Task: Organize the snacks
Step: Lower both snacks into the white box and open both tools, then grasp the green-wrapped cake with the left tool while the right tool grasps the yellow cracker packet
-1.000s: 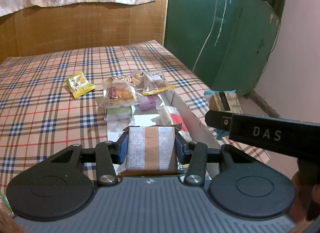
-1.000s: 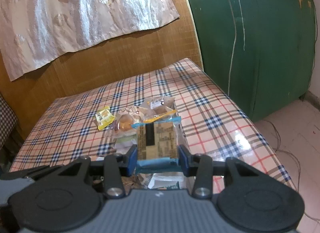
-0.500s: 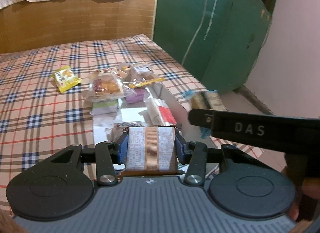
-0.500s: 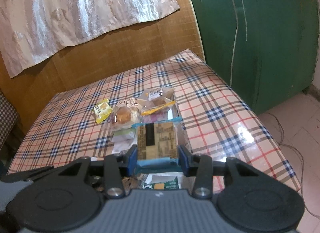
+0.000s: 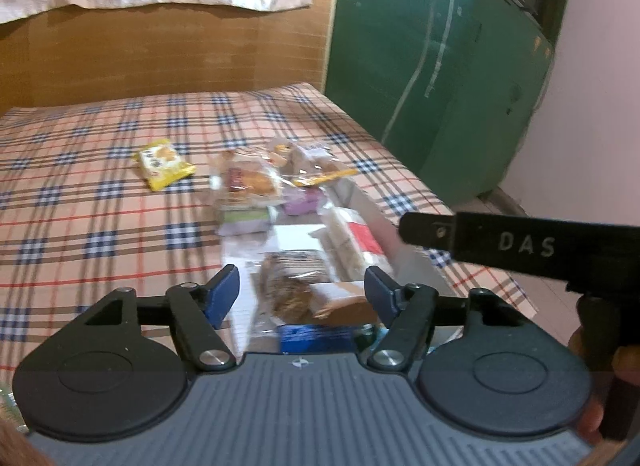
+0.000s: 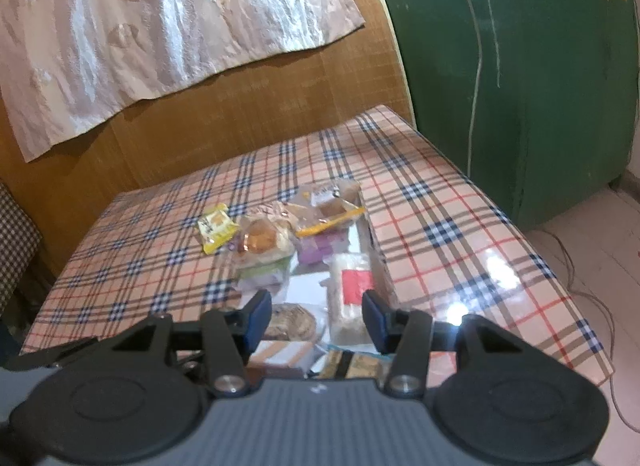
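Lying between parted fingers point(image 5: 224, 298): snacks point(image 5: 296, 294)

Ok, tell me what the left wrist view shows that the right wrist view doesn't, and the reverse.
Left wrist only: the right gripper's black body marked DAS crossing in from the right, and the blue pack just under the open left gripper.

Right wrist only: the floor cable beyond the table edge, and a checked cloth at far left.

Both: the plaid table, yellow packet, red-label pack, purple pack, and the green door. The right gripper is open too.
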Demonstrator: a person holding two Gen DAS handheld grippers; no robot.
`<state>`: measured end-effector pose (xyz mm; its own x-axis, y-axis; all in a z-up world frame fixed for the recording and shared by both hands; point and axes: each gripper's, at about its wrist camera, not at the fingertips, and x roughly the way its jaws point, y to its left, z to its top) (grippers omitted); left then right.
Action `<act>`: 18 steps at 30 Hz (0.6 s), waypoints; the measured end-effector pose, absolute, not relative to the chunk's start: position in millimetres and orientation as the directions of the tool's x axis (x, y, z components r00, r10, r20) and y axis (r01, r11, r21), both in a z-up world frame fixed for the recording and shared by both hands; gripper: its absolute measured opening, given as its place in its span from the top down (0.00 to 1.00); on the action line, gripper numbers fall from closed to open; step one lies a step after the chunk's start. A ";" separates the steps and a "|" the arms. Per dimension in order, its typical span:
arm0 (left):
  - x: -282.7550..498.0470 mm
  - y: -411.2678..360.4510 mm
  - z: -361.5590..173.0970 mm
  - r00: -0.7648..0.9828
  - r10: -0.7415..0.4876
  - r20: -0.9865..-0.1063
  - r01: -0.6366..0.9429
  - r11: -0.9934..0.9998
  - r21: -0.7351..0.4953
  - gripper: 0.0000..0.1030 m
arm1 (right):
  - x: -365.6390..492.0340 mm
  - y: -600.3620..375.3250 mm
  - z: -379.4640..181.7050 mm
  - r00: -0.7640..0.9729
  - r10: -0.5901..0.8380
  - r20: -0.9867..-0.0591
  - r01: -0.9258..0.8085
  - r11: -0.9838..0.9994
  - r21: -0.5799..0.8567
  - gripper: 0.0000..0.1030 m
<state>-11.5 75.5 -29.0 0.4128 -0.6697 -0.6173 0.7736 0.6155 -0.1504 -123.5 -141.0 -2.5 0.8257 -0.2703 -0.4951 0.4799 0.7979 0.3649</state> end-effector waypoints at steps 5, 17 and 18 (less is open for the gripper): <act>-8.1 113.7 -24.1 0.485 -0.647 -0.588 0.746 0.657 -0.107 0.09 | -121.2 -129.5 2.9 0.845 -0.265 -0.465 0.459 0.805 0.375 0.46; 12.7 281.1 -65.3 0.667 -0.428 -0.610 0.554 0.832 0.021 0.11 | -92.3 -68.3 6.8 0.890 -0.127 -0.439 0.300 0.886 0.352 0.42; 15.3 288.1 -68.3 0.666 -0.418 -0.618 0.544 0.839 0.018 0.10 | -88.8 -64.8 7.2 0.891 -0.118 -0.438 0.291 0.890 0.351 0.42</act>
<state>15.3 288.1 -68.3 0.6657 -0.4178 -0.6183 0.5437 0.8391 0.0183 -88.8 -64.8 7.2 0.8911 -0.1179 -0.4381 0.2905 0.8900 0.3513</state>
